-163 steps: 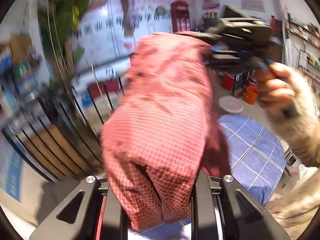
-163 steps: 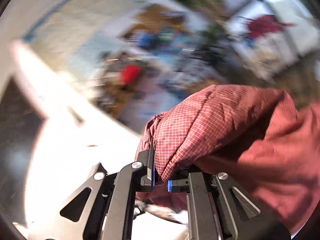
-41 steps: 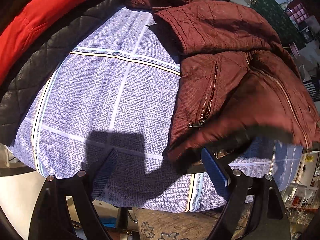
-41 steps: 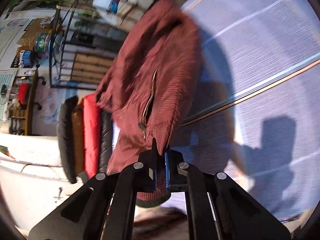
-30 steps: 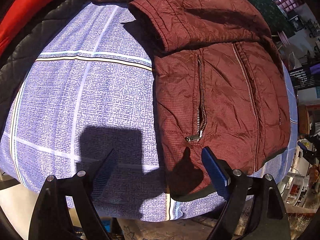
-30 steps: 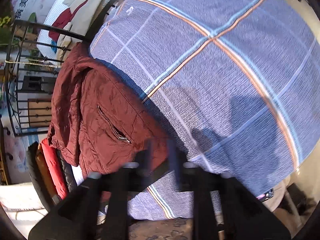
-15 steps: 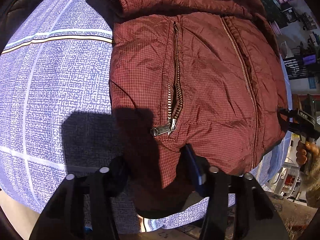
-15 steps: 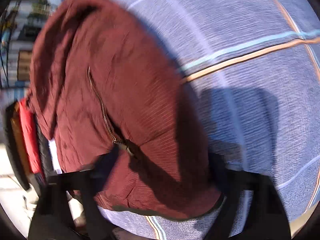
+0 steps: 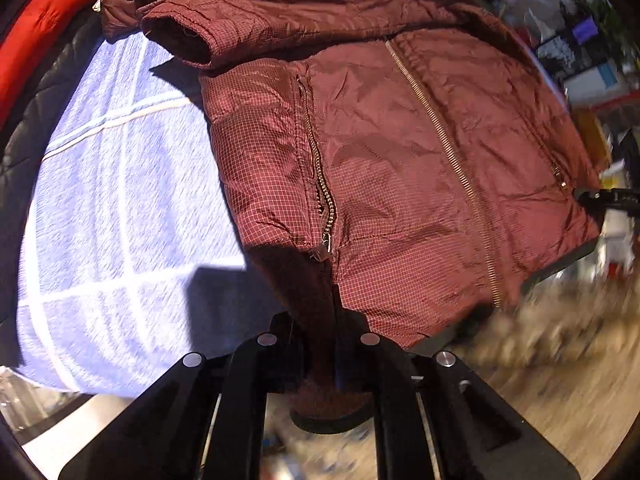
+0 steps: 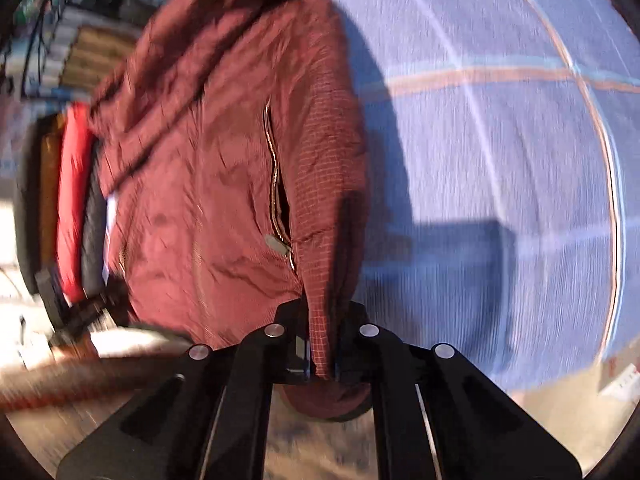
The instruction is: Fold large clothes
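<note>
Items counted
One maroon jacket (image 9: pixel 400 152), one checked cloth (image 9: pixel 120 208) and two grippers (image 9: pixel 320 364) (image 10: pixel 322 356) are seen.

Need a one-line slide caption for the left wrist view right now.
Left gripper shut on the hem of the maroon jacket, which lies zipper-up on the blue checked cloth.

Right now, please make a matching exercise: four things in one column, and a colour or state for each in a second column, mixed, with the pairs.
Things:
1. jacket
2. cloth under it
3. left tool
4. pocket zipper nearest the left tool

States:
A. blue with pale checks
B. dark red, lying spread out
C. partly open
D. shut on the jacket's hem

Pairs: 1-B, 2-A, 3-D, 4-C
</note>
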`<state>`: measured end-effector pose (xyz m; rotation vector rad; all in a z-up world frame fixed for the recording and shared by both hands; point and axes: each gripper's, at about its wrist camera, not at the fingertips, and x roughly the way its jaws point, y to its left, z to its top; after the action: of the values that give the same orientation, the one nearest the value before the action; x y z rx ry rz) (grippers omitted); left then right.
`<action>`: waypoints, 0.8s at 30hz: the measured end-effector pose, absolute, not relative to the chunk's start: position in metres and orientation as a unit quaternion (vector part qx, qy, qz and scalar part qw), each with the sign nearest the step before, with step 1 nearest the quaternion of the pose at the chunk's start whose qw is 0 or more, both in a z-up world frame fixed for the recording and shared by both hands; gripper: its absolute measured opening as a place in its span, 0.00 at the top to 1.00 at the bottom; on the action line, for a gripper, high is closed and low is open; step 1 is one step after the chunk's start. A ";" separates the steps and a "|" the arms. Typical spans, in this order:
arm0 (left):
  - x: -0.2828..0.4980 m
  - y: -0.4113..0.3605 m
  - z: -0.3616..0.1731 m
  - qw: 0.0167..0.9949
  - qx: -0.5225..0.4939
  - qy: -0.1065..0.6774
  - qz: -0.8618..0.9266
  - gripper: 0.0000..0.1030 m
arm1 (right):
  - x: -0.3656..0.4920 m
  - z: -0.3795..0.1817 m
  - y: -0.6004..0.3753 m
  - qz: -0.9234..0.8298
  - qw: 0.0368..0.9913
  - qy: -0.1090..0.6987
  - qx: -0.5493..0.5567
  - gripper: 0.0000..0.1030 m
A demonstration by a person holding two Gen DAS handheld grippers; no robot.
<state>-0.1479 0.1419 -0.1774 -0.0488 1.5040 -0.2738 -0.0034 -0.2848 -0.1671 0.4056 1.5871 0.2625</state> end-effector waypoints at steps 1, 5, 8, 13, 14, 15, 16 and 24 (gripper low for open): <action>-0.156 0.145 -0.184 0.716 -0.013 0.687 -0.123 0.91 | -0.012 -0.171 -0.281 0.118 0.669 0.714 0.171 0.93; -0.173 0.156 -0.224 0.704 -0.040 0.703 -0.092 0.79 | -0.045 -0.213 -0.282 0.095 0.639 0.741 0.183 0.90; -0.168 0.166 -0.239 0.696 -0.097 0.709 -0.060 0.70 | -0.039 -0.241 -0.292 0.067 0.628 0.746 0.212 0.86; -0.169 0.178 -0.237 0.697 -0.097 0.707 -0.073 0.67 | -0.015 -0.245 -0.276 0.067 0.632 0.755 0.161 0.84; -0.167 0.179 -0.237 0.697 -0.103 0.706 -0.074 0.67 | -0.013 -0.244 -0.275 0.068 0.633 0.755 0.154 0.84; -0.167 0.181 -0.236 0.696 -0.111 0.706 -0.074 0.66 | -0.014 -0.243 -0.276 0.067 0.633 0.755 0.156 0.84; -0.168 0.183 -0.235 0.696 -0.114 0.705 -0.073 0.66 | -0.016 -0.243 -0.278 0.065 0.632 0.755 0.160 0.84; -0.189 0.178 -0.231 0.716 -0.073 0.693 -0.049 0.46 | -0.013 -0.235 -0.290 0.051 0.628 0.756 0.176 0.71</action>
<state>-0.1889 0.1776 -0.2315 -0.1618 1.5342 -0.1079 -0.0135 -0.2900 -0.2354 0.4031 1.7326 0.1162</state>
